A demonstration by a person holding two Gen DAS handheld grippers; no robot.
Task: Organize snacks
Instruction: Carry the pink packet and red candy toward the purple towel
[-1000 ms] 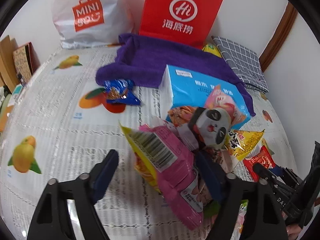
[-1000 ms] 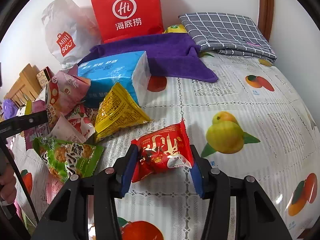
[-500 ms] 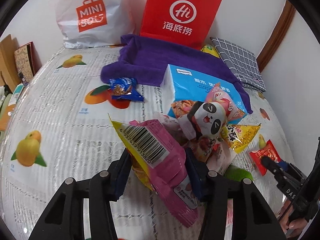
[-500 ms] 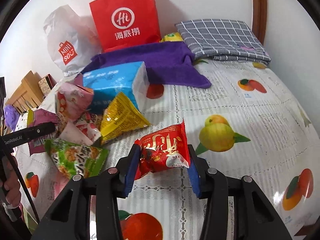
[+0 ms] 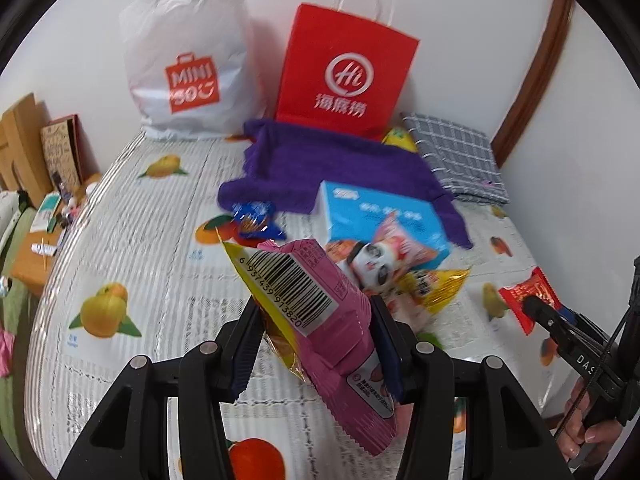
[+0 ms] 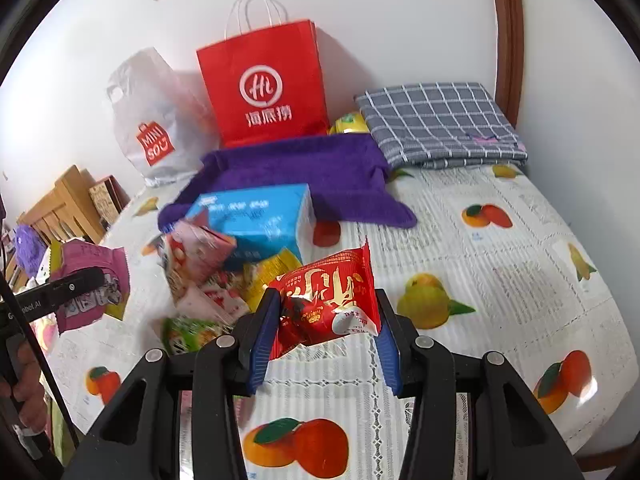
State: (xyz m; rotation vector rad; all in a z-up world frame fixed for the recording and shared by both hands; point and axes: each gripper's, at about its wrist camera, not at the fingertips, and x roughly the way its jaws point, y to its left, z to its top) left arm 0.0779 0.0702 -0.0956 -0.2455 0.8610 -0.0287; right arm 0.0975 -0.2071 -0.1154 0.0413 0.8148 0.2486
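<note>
Snacks are mid-transfer: the left gripper [image 5: 316, 344] clamps a pink packet [image 5: 320, 320] and the right gripper [image 6: 326, 336] a red packet [image 6: 330, 302], both clear of the fruit-print tablecloth [image 6: 500, 280], so next probably comes choosing a drop spot.

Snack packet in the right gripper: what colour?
Red with gold lettering; the snack packet in the right gripper shows best in the right wrist view.

I hold two snack bags up off the table.
My pink bag [image 5: 320, 320] has a barcode and tilts. My red bag [image 6: 328, 304] is shiny. More snacks [image 6: 212, 276] lie piled by the blue box [image 6: 256, 216].
</note>
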